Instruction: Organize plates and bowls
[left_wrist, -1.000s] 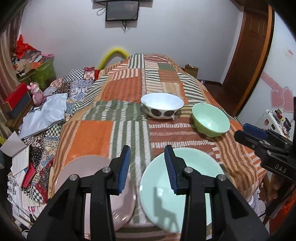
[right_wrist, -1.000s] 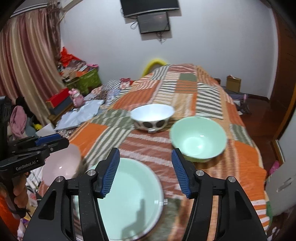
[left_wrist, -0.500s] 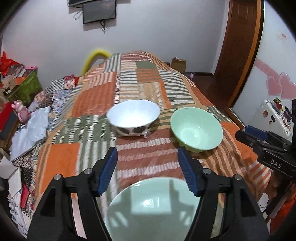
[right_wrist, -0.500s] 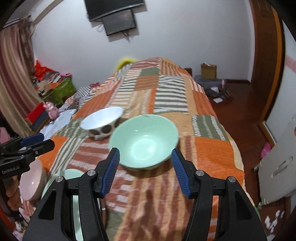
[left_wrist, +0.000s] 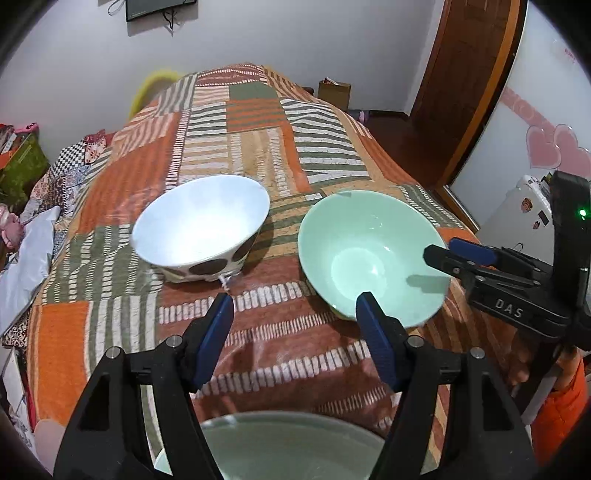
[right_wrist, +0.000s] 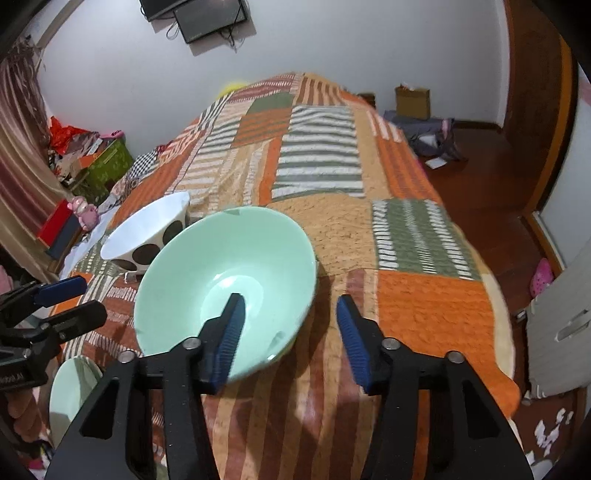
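Observation:
A mint green bowl (left_wrist: 369, 251) (right_wrist: 221, 280) and a white bowl with dark spots (left_wrist: 203, 229) (right_wrist: 147, 229) sit side by side on the patchwork bedspread. A mint green plate (left_wrist: 291, 446) (right_wrist: 70, 391) lies near the front edge. My left gripper (left_wrist: 295, 339) is open and empty, hovering above the plate, short of both bowls. My right gripper (right_wrist: 290, 336) is open, its jaws straddling the green bowl's right rim, one finger over the inside and one outside; it also shows at the right of the left wrist view (left_wrist: 458, 254).
The bedspread (left_wrist: 258, 110) stretches far back. Clutter, boxes and a pink toy (right_wrist: 85, 210) lie off the bed's left side. A wooden door (left_wrist: 469, 74) and floor with a cardboard box (right_wrist: 412, 101) are on the right.
Both grippers moved forward and right from over the plates toward the bowls. The right gripper came down around the green bowl's rim. The left gripper's jaws opened wider.

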